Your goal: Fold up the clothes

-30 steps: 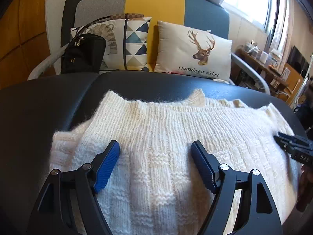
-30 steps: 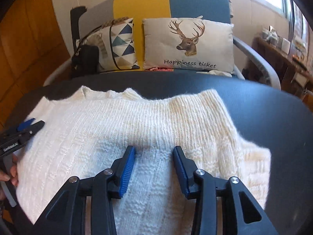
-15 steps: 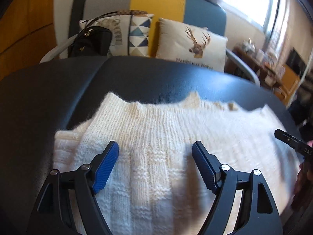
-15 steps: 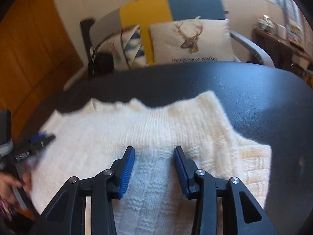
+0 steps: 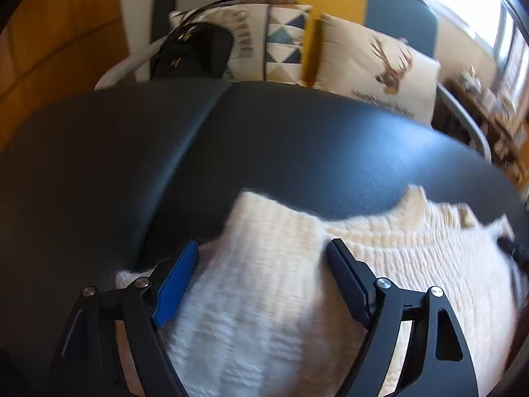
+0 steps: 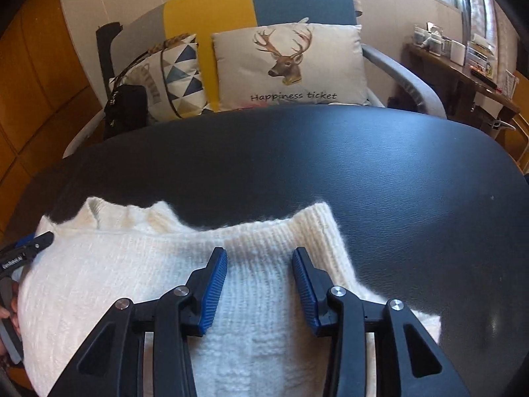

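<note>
Claws over a cream knitted sweater (image 6: 139, 284) lying flat on the black surface (image 6: 380, 172). Left claw (image 5: 263, 276): jaws wide apart, nothing gripped. Right claw (image 6: 259, 284): jaws partly apart, knit beneath them, not pinched. Beyond the surface: deer cushion (image 6: 291, 66), triangle cushion (image 6: 180, 76), black bag (image 6: 127, 109). Left view blurred; sweater's near edge is cut off.

The cream deer cushion (image 6: 291, 66) on the chair carries the line "Happiness ticket" in dark script below the printed stag's head, clear in the right wrist view. In the left wrist view the same cushion (image 5: 380, 63) shows that line only as a blurred streak that cannot be read. The left gripper (image 6: 24, 253), at the left edge of the right wrist view, bears a small white label too tiny to read.
</note>
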`<state>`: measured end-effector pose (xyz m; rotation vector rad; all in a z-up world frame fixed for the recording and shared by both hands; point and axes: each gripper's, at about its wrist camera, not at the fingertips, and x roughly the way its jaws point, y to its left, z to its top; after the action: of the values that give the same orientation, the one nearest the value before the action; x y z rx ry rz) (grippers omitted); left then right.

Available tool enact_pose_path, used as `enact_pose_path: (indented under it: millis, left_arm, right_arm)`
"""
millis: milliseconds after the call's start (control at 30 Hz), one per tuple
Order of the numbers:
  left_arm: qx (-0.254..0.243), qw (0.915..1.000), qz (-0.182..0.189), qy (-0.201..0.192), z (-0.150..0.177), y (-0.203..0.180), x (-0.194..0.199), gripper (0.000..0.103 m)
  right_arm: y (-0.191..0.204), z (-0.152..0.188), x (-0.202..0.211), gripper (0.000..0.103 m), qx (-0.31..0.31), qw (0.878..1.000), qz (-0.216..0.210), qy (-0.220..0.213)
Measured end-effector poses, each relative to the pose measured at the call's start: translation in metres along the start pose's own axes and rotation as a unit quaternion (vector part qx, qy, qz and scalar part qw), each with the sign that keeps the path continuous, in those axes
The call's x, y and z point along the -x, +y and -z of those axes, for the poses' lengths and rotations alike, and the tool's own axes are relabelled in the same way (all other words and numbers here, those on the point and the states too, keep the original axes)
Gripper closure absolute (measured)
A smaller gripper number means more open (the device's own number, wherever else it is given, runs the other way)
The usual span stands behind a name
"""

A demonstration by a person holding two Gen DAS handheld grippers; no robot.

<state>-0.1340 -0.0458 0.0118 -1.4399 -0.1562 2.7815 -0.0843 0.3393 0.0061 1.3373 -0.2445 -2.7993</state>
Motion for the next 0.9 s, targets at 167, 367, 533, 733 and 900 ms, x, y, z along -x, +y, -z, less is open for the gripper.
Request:
enact_pose_path:
  millis: [167,367,533,733,900]
  left_arm:
    - [0.022,0.9995,0.017,-0.013,0.006,0.009,-0.002,0.020]
    - [-0.007,0.9999,-0.008,-0.011,0.006,-0.004,0.003,0.019]
    - [-0.014,0.9967,0.009,-0.080,0.022,-0.017,0.047,0.019]
    - [-0.053,0.9902,0.038,-0.124,0.046,-0.049,0.077,0.019]
    - [-0.079,0.9947,-0.009,-0.066,0.052,-0.062,0.043,0.019]
  right_arm:
    - [0.001,0.003,-0.004,0.063,0.004,1.000,0.013,-0.007]
    - [-0.007,-0.004,0.011,0.061,-0.007,1.000,-0.023,-0.014]
    - [-0.015,0.020,0.101,0.060,-0.067,0.987,-0.067,-0.131]
    - [-0.030,0.077,0.143,0.058,-0.097,0.987,0.029,-0.123]
    - [0.003,0.094,0.114,0.058,-0.038,0.995,-0.039,-0.088]
